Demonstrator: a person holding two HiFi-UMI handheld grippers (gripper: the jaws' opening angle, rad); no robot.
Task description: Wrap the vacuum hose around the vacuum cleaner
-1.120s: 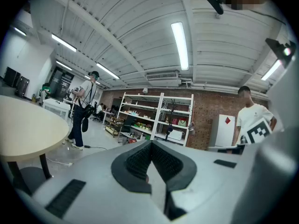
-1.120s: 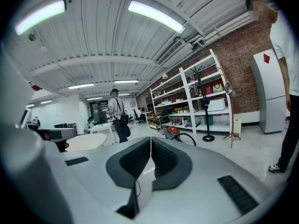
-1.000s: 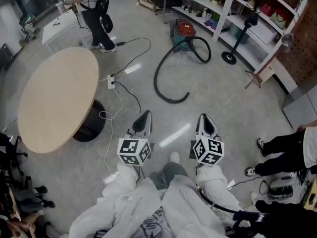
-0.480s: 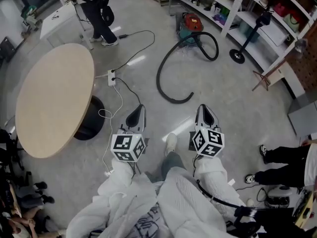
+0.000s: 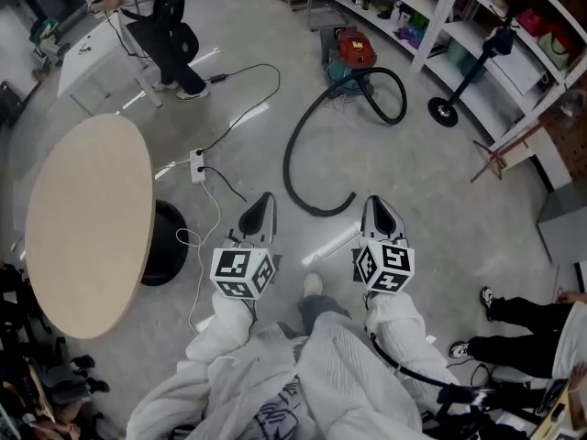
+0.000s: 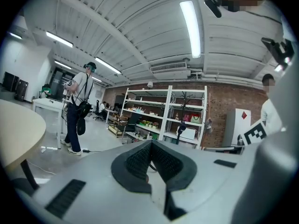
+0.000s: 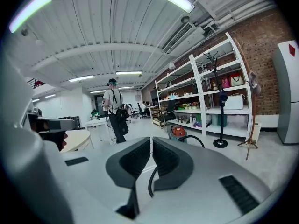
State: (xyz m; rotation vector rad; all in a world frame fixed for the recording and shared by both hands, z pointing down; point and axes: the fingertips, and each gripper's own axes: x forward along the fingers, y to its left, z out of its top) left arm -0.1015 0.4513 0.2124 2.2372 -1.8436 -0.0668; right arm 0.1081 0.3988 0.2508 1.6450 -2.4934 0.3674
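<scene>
A small red and teal vacuum cleaner (image 5: 348, 55) stands on the floor by the shelves, also seen far off in the right gripper view (image 7: 178, 131). Its long black hose (image 5: 303, 145) loops out across the grey floor and its free end lies ahead of my grippers. My left gripper (image 5: 264, 206) and right gripper (image 5: 378, 208) are held side by side at waist height, short of the hose end, both shut with nothing between the jaws. In the left gripper view (image 6: 150, 143) and the right gripper view (image 7: 151, 141) the ribbed pads meet.
A round wooden table (image 5: 87, 214) stands at the left. A power strip (image 5: 197, 165) with white and black cables lies on the floor between table and hose. White shelving (image 5: 440, 26) and a black coat stand (image 5: 454, 99) line the far right. One person (image 5: 170, 35) stands ahead, another (image 5: 523, 319) at right.
Both grippers have travelled forward toward the hose; its free end now lies much closer ahead of them. The table has slid left in view. Jaws stay shut.
</scene>
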